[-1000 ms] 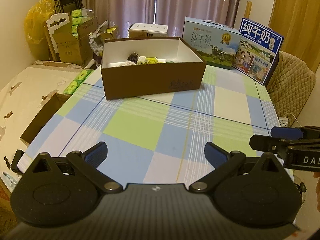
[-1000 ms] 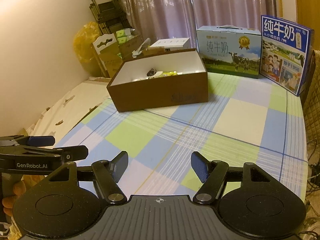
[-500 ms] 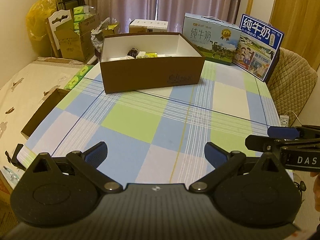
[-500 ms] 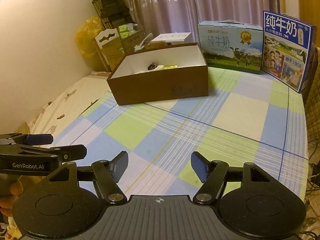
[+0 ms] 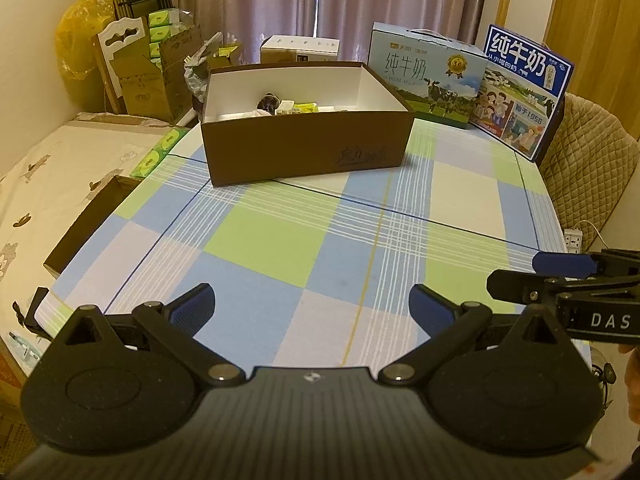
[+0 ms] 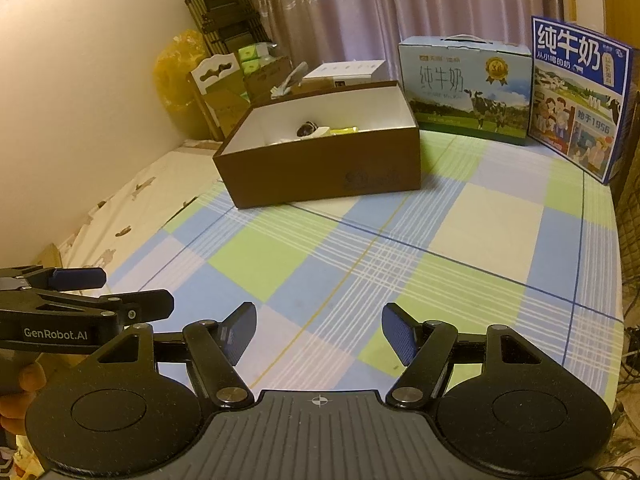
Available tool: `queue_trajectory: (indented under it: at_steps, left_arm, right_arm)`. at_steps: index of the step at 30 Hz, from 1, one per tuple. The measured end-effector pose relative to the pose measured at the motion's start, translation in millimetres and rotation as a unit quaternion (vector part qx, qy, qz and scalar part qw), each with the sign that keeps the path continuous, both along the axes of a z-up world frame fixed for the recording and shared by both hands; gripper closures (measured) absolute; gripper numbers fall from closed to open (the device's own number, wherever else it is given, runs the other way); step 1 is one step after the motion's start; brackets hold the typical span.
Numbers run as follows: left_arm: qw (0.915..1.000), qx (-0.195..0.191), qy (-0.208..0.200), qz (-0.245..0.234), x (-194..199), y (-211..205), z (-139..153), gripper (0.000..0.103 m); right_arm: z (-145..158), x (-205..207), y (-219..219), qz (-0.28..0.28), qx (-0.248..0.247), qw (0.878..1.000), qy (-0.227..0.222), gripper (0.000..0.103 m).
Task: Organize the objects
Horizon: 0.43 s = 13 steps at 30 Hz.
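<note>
the left hand-held gripper point(image 5: 312, 306) hangs over the near edge of the desk point(image 5: 272, 240), jaws apart and holding nothing; "genrobot.ai" reads on its side. the brown box point(image 5: 308, 148) sits at the far middle with small items point(image 5: 280, 106) already inside, so sorting looks nearly done; any next move means reaching far. the right hand-held gripper point(image 6: 318, 330) is likewise spread and empty, marked "das". milk cartons point(image 6: 576, 92) far right read "纯牛奶".

Ahead of you: mauve curtains point(image 5: 320, 4) drawn across far wall, light dim and warm. Cream wall point(image 6: 72, 92) on your left, bed point(image 5: 52, 184) with animal-print sheet below it. Checked cloth covers tabletop point(image 5: 304, 248). Quilted chair back point(image 5: 588, 168) at right edge; wooden door point(image 5: 592, 20) behind it.
</note>
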<state>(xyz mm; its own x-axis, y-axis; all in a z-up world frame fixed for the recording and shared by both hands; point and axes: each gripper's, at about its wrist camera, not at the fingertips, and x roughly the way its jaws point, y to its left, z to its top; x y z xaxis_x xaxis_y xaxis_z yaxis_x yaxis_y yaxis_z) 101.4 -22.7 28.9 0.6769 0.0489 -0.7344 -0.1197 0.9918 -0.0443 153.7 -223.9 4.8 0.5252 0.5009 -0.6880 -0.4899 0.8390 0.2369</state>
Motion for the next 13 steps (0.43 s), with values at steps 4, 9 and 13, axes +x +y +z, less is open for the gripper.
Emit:
queue_trajectory:
  at_steps: [4, 9, 13]
  left_arm:
    - [1.0, -0.002, 0.002, -0.001, 4.6, 1.3, -2.2, 0.001]
    - [1.0, -0.004, 0.003, -0.005, 10.1, 3.5, -3.6, 0.001]
    - [0.9999, -0.006, 0.003, -0.008, 15.2, 4.1, -3.6, 0.001]
  right_arm:
    - [-1.7, 2.7, 0.6, -0.002, -0.002, 1.0, 0.002, 0.036]
    - [-2.6, 7.8, 2.0, -0.006, -0.003, 1.0, 0.004, 0.036]
    - [-3.3, 10.4, 3.6, -0.008, -0.003, 1.0, 0.005, 0.036]
